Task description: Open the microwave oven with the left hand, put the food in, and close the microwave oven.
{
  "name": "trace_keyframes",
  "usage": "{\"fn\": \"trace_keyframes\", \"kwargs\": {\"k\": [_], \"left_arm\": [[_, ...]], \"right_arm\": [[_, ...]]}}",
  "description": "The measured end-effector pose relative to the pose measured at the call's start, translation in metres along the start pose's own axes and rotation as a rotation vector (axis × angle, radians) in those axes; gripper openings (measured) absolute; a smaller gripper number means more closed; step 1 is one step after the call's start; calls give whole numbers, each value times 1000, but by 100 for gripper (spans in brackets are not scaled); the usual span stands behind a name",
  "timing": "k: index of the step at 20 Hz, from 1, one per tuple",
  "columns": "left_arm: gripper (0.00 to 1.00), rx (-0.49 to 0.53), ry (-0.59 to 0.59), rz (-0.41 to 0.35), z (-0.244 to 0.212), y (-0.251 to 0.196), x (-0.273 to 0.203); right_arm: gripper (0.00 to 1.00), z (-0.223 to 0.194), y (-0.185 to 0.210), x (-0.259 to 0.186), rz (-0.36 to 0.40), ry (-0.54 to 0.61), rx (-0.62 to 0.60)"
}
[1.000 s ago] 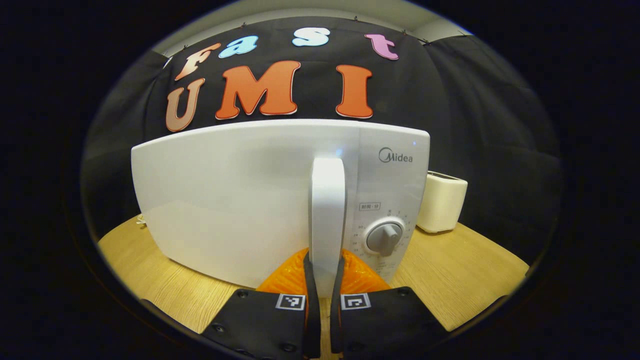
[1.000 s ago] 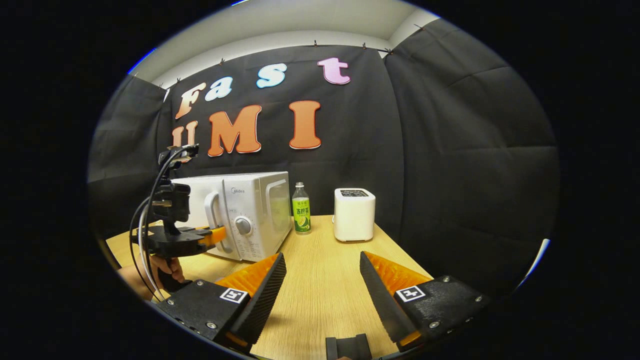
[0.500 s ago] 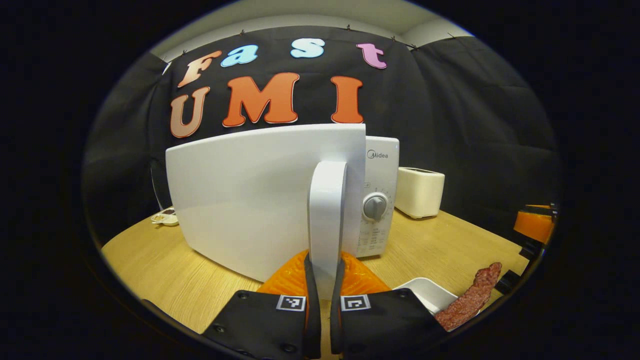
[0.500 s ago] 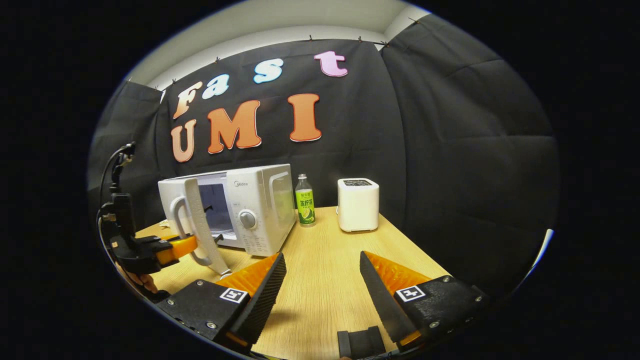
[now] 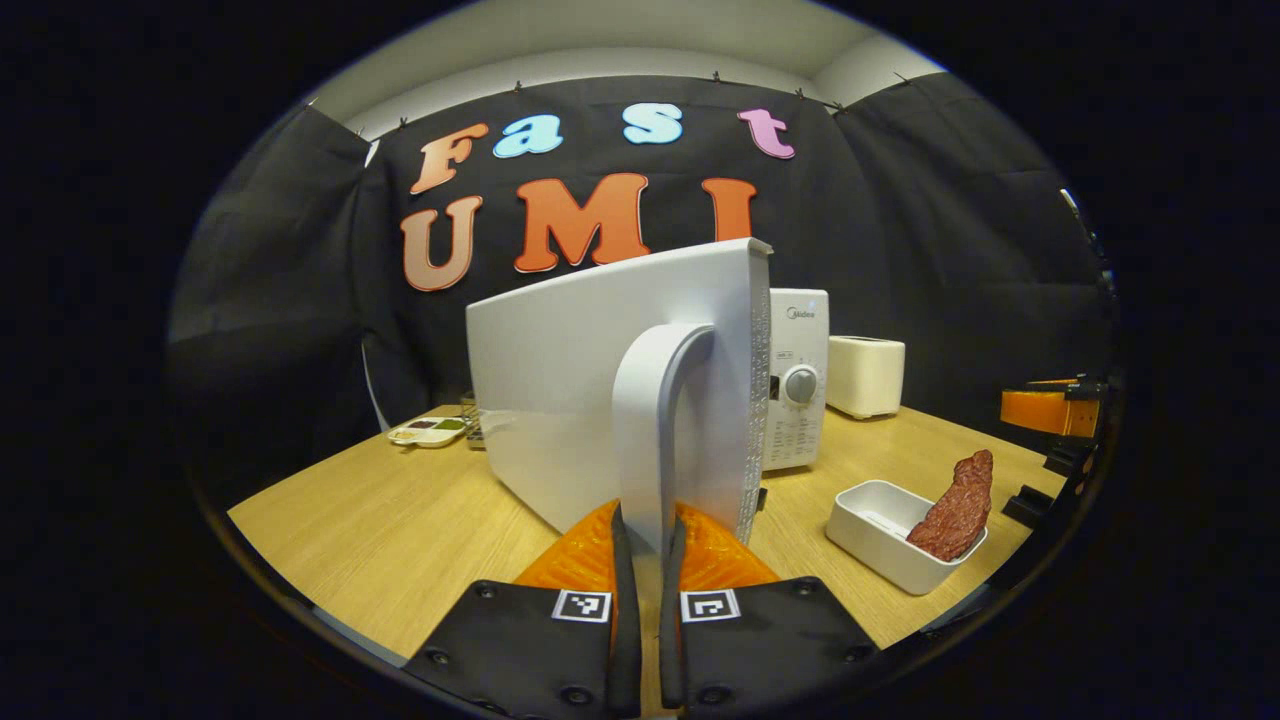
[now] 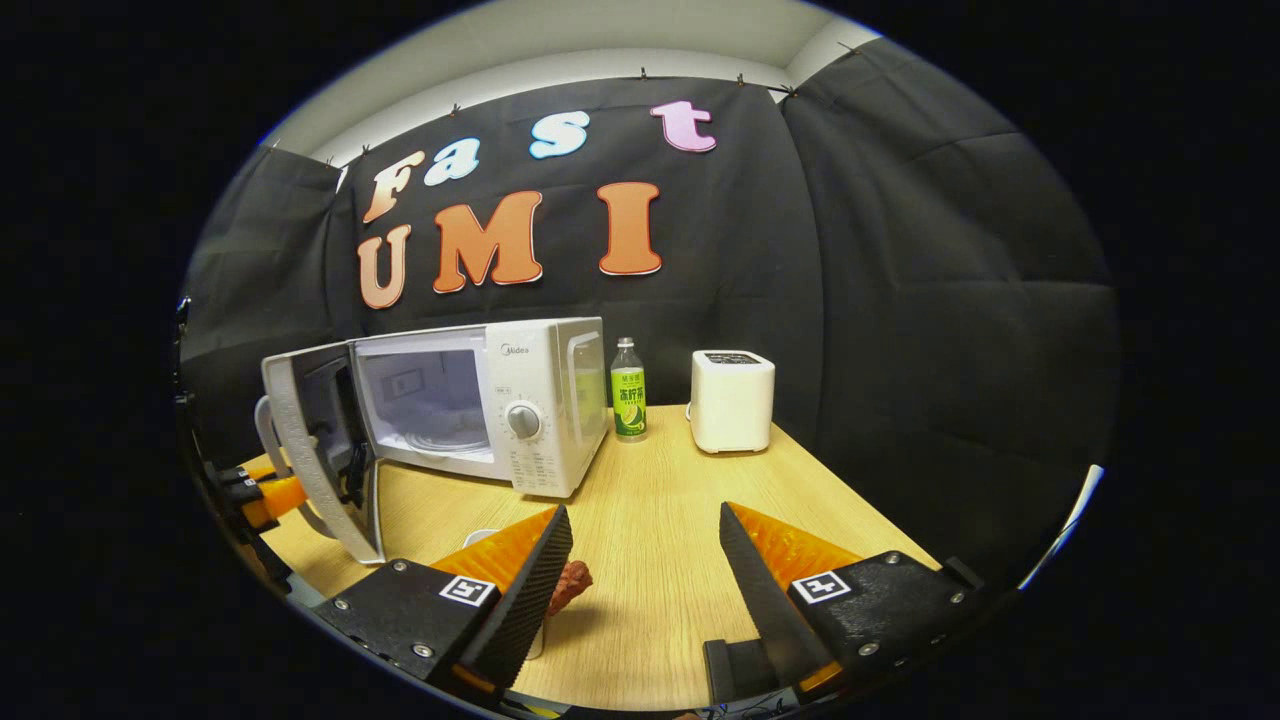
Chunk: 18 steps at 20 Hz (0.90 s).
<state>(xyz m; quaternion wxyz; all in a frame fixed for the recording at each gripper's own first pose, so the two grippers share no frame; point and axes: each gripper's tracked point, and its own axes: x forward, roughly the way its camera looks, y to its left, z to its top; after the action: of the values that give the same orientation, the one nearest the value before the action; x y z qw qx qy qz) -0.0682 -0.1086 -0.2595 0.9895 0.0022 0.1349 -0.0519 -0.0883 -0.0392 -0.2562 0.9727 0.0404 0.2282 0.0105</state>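
**Door on the swing, left gripper clamped on the handle**

Left gripper grips the white door handle, 1 finger on each side of the bar. The handle rises straight ahead of the fingers, with the door behind it and to the left. In the right gripper view the door stands well out from the microwave oven, with the cavity exposed.

To do this step well, in my judgement: follow the hinge's arc rather than pulling straight back, keep the grip square on the bar so it does not slip off the lower end, and stop once there is room to pass the food in. Do not drag the oven across the table.

Right gripper hangs spread apart, holding nothing. The food, a reddish piece of meat, leans in a white tray ahead and to the right of the left gripper; in the right gripper view it peeks out just beside the left finger.

Against 0.5 s ago: the door is swung further, now almost edge-on in the left gripper view, and the cavity is far more visible. The tray is now seen whole. At 1 s ago the door was shut.
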Motion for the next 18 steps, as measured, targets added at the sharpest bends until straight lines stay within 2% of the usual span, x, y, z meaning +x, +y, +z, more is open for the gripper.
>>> {"fn": "trace_keyframes", "kwargs": {"k": [4,6,11,14,15,16,17,18], "left_arm": [[12,-6,-22,105,-8,60,-29],[16,-13,-25,148,-9,88,-41],[19,-60,-23,160,-15,135,-63],[57,-50,-29,167,-17,156,-73],[64,-35,-36,172,-16,162,-78],[63,-17,-42,183,-16,169,-84],[71,1,-46,196,-16,177,-88],[75,11,-40,210,-18,187,-91]], "right_arm": [[92,-6,6,-5,-3,11,-8],[92,-7,8,-7,-7,15,-13],[92,-10,13,-10,-21,26,-19],[92,-14,15,-10,-33,37,-36],[92,-14,16,-10,-35,40,-39],[92,-15,17,-9,-38,44,-40],[92,-16,18,-8,-41,47,-44],[92,-17,15,-7,-52,49,-46]]}}
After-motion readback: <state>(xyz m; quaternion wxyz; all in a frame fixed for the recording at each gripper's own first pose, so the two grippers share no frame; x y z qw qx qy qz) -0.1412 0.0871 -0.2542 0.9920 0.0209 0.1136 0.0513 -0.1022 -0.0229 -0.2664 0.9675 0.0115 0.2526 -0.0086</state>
